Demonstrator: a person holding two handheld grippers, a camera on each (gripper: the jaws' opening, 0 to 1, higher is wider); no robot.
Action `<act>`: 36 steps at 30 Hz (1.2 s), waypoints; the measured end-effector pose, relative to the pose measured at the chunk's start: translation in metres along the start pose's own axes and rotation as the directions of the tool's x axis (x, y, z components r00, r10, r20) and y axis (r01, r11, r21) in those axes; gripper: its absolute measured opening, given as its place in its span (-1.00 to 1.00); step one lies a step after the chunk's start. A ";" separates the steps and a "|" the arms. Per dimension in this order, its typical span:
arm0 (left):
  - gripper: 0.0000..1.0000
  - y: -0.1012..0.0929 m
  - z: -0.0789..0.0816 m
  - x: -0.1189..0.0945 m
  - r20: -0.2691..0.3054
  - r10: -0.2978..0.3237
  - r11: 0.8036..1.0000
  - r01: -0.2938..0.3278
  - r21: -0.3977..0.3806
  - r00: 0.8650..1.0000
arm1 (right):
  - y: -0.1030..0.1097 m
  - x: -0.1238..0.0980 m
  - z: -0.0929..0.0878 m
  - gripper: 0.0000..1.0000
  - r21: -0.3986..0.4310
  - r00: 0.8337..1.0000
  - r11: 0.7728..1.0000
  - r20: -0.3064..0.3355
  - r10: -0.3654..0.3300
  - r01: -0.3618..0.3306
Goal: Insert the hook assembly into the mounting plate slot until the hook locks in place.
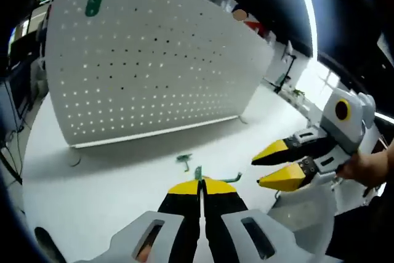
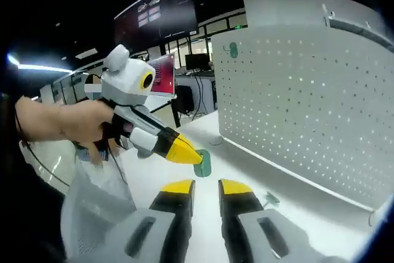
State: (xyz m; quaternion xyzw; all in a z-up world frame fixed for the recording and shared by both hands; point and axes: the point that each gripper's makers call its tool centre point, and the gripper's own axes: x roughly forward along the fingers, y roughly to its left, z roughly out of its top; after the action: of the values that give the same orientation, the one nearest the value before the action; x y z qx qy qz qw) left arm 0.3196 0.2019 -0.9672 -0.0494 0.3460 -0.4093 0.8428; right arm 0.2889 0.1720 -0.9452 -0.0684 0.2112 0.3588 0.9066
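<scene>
Two grippers work over our white table (image 1: 92,177). Our left gripper (image 2: 188,152) pinches a green hook (image 2: 202,163) between closed jaws; our right gripper (image 2: 205,187) stands narrowly parted, empty. Another green hook, perhaps, hangs on the pegboard (image 1: 154,72).
</scene>
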 end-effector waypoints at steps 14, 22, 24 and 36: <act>-0.98 -0.026 -0.005 -0.002 -0.024 -0.090 0.996 0.090 -0.025 0.996 | 0.010 0.018 -0.005 -0.83 -0.127 1.000 0.992 -0.021 0.019 -0.021; -0.98 -0.028 -0.005 -0.003 -0.017 -0.112 0.992 0.111 -0.057 0.994 | 0.010 0.016 -0.002 -0.97 -0.154 1.000 0.988 -0.015 0.024 -0.026; -0.98 -0.029 -0.005 -0.003 -0.018 -0.117 0.992 0.115 -0.059 0.993 | 0.011 0.015 -0.001 -0.98 -0.162 1.000 0.986 -0.018 0.023 -0.026; -0.98 -0.026 -0.009 -0.009 0.019 -0.126 0.986 0.128 -0.111 0.992 | 0.017 0.017 0.000 -1.00 -0.083 0.999 0.995 -0.017 0.049 -0.050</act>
State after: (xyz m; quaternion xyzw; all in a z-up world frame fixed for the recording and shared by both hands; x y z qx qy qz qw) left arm 0.2927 0.1931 -0.9593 -0.1212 0.3595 -0.4418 0.8130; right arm 0.2891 0.1950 -0.9521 -0.1035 0.2043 0.3892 0.8922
